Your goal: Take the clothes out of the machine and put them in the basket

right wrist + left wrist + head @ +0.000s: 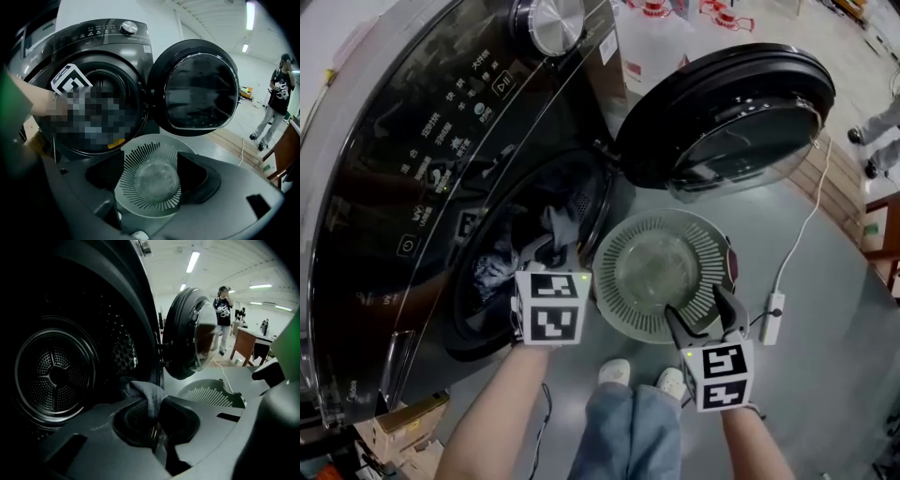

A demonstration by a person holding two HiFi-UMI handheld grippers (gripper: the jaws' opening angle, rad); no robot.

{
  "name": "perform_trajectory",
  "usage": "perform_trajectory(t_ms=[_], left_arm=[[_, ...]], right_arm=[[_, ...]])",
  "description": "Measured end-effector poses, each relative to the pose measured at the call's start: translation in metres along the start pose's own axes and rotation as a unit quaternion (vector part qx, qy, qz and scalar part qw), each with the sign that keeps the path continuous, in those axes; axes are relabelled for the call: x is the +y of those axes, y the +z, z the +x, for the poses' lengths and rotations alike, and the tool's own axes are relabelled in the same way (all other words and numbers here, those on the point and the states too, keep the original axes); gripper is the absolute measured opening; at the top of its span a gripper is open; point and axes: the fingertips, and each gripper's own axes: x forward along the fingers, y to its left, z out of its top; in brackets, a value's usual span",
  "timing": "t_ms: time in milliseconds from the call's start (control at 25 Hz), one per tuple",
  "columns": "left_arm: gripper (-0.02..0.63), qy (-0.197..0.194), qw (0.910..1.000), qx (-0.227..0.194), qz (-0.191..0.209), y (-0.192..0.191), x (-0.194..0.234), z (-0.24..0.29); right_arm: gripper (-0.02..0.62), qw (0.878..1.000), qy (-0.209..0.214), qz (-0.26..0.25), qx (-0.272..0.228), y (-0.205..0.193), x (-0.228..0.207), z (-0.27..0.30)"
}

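Two tools: left tool [157,414] pinches grey cloth [143,392] at mouth of dark washing machine [412,187]; right tool [152,171] wide, empty, over round pale slatted basket [705,246].

Drum mouth [534,234] is tight for me right now. My left gripper [551,255] sits at its lower rim, clamped on a grey cloth [145,394], with dark clothes [492,272] piled beside it. The open door [731,122] hangs to the right, just past the far rim of the basket [623,239], so that side's blocked. The basket is clear from above; my right gripper [705,319], jaws apart, is over its near rim. On the floor to its right lie a white cable [797,244] and a power strip [773,307], and my shoes [614,372] are near its front.
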Motion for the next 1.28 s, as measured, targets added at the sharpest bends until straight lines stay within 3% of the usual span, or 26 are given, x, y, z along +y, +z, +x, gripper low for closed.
perform_trajectory(t_ms=[240, 440, 640, 880, 1120, 1160, 1240, 1280], left_arm=[[0.011, -0.054, 0.9974, -0.047, -0.006, 0.037, -0.039, -0.022], [0.009, -0.103, 0.9894, -0.102, 0.009, 0.082, -0.08, -0.049], [0.009, -0.146, 0.9807, -0.129, 0.013, 0.108, -0.113, -0.068], [0.011, -0.192, 0.9766, -0.096, 0.008, 0.085, -0.142, -0.064], [0.011, -0.243, 0.97, -0.012, -0.003, 0.033, -0.176, -0.039], [0.037, -0.253, 0.9676, 0.004, -0.008, 0.023, -0.183, -0.036], [0.277, -0.261, 0.9648, 0.03, -0.017, 0.006, -0.19, -0.029], [0.359, -0.258, 0.9653, 0.039, -0.017, -0.001, -0.191, -0.027]], right_arm=[[0.334, 1.0, -0.014, 0.017, -0.004, 0.001, -0.011, -0.017], [0.33, 0.999, -0.021, 0.027, -0.005, 0.0, -0.017, -0.031], [0.325, 0.998, -0.035, 0.044, -0.008, -0.002, -0.027, -0.039], [0.318, 0.996, -0.05, 0.071, -0.006, -0.012, -0.041, -0.044], [0.314, 0.995, -0.055, 0.079, 0.008, -0.03, -0.046, -0.047], [0.313, 0.995, -0.055, 0.08, 0.012, -0.033, -0.047, -0.047], [0.313, 0.995, -0.056, 0.083, 0.018, -0.039, -0.047, -0.047], [0.313, 0.995, -0.055, 0.084, 0.021, -0.041, -0.047, -0.047]])
